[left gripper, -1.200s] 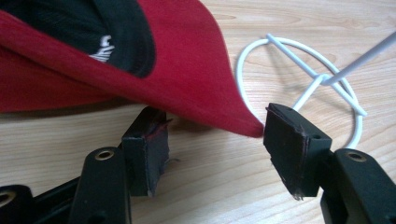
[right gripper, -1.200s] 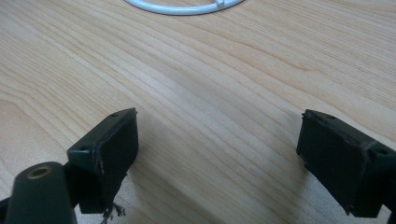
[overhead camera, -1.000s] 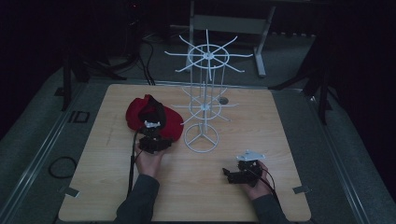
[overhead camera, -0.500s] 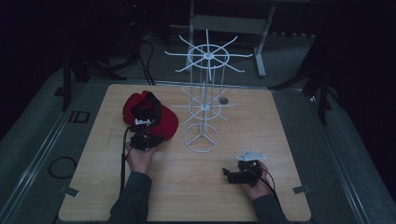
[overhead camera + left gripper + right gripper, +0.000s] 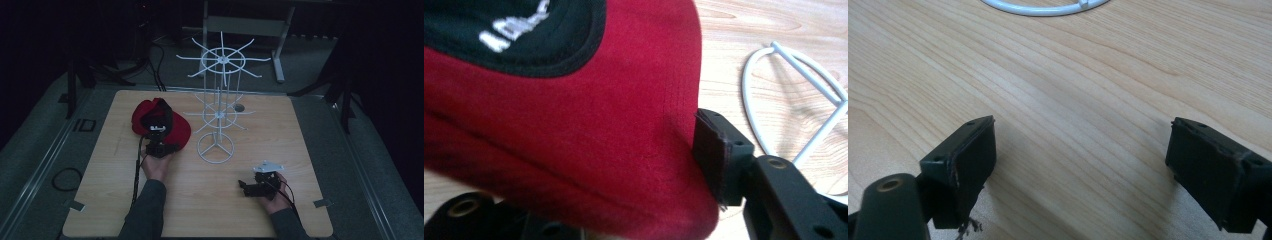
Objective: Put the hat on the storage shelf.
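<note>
Holding the red cap [image 5: 161, 122] by its brim, our left tool [image 5: 159, 146] has its jaws closed on the soft cloth edge; in the left gripper view the cap [image 5: 574, 130] sags over one jaw and hides it, while the other presses against the brim's rim. The cap sits on the left part of the worktop [image 5: 280, 145], just beside the white wire rack [image 5: 220, 110], its crown away from us and its dark lining with white lettering turned upward.

We judge the cap light and limp. The crown will fold and swing if lifted from one side, and only the brim offers some stiffness, so the brim is the sensible place to grip, well in from the edge so that the cloth cannot slide out. The rack looks light as well, and a snag on one of its thin arms could tip it.

Our right tool [image 5: 256, 184] rests low over the bare worktop near the front right, its jaws wide apart with nothing between them [image 5: 1083, 170].

The room is dim, so we cannot read the lettering, nor tell how deep the hidden jaw bites.
</note>
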A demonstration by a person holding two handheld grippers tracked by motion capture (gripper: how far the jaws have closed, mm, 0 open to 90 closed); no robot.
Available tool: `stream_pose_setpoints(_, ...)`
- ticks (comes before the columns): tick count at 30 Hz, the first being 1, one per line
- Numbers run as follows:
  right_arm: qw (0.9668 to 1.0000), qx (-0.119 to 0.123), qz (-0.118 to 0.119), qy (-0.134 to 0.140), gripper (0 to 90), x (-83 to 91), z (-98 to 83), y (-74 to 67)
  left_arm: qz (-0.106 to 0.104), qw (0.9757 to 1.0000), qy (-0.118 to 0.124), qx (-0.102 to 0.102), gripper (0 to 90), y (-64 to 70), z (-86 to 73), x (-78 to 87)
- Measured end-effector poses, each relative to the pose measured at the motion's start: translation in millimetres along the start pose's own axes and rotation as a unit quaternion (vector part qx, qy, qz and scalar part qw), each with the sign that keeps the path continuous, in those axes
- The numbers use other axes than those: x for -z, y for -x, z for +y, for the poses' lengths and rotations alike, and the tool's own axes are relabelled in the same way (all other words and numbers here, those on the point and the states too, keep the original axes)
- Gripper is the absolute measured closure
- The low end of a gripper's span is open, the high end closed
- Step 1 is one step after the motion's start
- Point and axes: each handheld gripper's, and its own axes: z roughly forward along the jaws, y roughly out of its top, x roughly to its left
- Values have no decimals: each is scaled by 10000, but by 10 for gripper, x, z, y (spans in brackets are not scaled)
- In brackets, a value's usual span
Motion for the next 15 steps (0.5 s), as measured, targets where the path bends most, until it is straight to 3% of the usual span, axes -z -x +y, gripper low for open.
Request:
stream_pose_setpoints(7,10000,-2,1,1,126,0,0,0,42,9996,103,-244,681,-58,-1,76)
stream_pose_setpoints(9,10000,0,0,0,126,0,0,0,-56,9993,212,-307,730,-101,-27,102)
stream_pose_setpoints(15,10000,-1,0,0,126,0,0,0,-98,9976,415,-538,847,-121,-55,156)
